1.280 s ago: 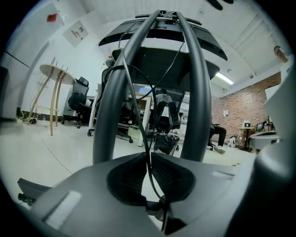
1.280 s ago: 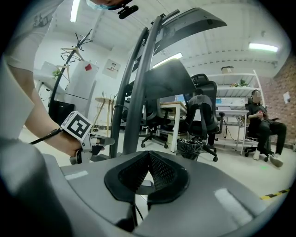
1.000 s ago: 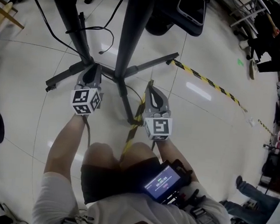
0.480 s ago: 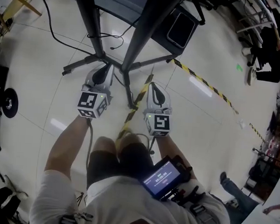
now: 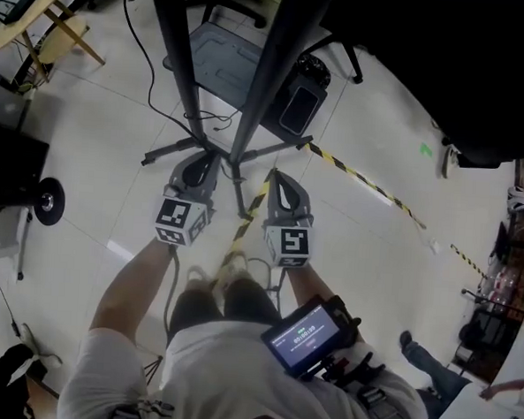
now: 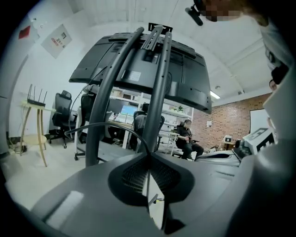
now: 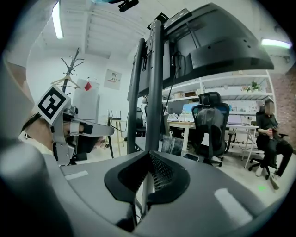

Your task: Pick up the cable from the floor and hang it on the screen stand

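The black screen stand's two poles [image 5: 252, 88] rise from legs spread on the floor, and the dark screen [image 6: 185, 78] hangs above. A thin black cable [image 6: 106, 124] arcs from the left down into the tips of my left gripper [image 6: 148, 155], which is shut on it. In the head view the left gripper [image 5: 210, 154] sits just left of the poles, with slack cable [image 5: 201, 115] lying by the stand's base. My right gripper [image 5: 276, 174] hangs beside it, right of the poles [image 7: 155, 92]. Its jaws [image 7: 149, 152] are shut with nothing between them.
Yellow-black tape [image 5: 361, 179] runs across the pale floor. A dark bag [image 5: 295, 104] rests on the stand's base plate. Office chairs [image 7: 208, 120], desks, a coat rack [image 7: 69, 74] and a seated person [image 7: 268, 134] stand beyond. A wooden stool [image 6: 34, 120] is at the left.
The head view has risen away from the floor. Both grippers have come up and closer together beside the stand's poles, both still shut.
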`<action>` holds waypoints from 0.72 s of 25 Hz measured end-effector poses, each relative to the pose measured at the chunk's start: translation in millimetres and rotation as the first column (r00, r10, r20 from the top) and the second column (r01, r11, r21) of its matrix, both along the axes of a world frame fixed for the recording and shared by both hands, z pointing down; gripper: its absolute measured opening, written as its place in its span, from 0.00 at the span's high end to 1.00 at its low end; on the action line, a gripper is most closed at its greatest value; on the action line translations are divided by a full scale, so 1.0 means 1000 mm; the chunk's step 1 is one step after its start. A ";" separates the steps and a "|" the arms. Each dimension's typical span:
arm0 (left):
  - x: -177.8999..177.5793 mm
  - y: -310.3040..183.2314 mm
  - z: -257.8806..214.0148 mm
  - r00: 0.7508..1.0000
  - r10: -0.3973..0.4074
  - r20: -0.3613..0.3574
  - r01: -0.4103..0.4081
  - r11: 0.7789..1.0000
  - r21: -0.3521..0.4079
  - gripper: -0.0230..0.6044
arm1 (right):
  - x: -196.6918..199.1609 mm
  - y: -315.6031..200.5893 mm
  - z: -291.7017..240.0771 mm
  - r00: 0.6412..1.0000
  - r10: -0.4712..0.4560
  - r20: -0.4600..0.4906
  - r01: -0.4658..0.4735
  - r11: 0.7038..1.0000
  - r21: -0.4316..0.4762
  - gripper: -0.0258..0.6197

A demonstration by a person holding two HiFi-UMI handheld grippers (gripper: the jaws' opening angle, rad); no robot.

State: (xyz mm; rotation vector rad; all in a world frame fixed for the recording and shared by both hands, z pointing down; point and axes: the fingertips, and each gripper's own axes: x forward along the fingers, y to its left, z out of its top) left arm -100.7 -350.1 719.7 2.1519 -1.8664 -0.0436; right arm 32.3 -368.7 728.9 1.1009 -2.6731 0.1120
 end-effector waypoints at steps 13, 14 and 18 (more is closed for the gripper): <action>-0.036 0.010 -0.256 0.997 -0.038 0.073 0.026 0.987 0.158 0.94 | -0.035 0.023 -0.199 0.992 -0.105 0.064 0.098 0.989 0.114 0.94; -0.040 0.013 -0.276 0.996 -0.043 0.080 0.028 0.984 0.175 0.94 | -0.040 0.028 -0.213 0.990 -0.121 0.069 0.112 0.986 0.126 0.94; -0.053 0.022 -0.351 0.993 -0.064 0.098 0.039 0.969 0.246 0.94 | -0.061 0.046 -0.266 0.977 -0.193 0.088 0.174 0.966 0.190 0.94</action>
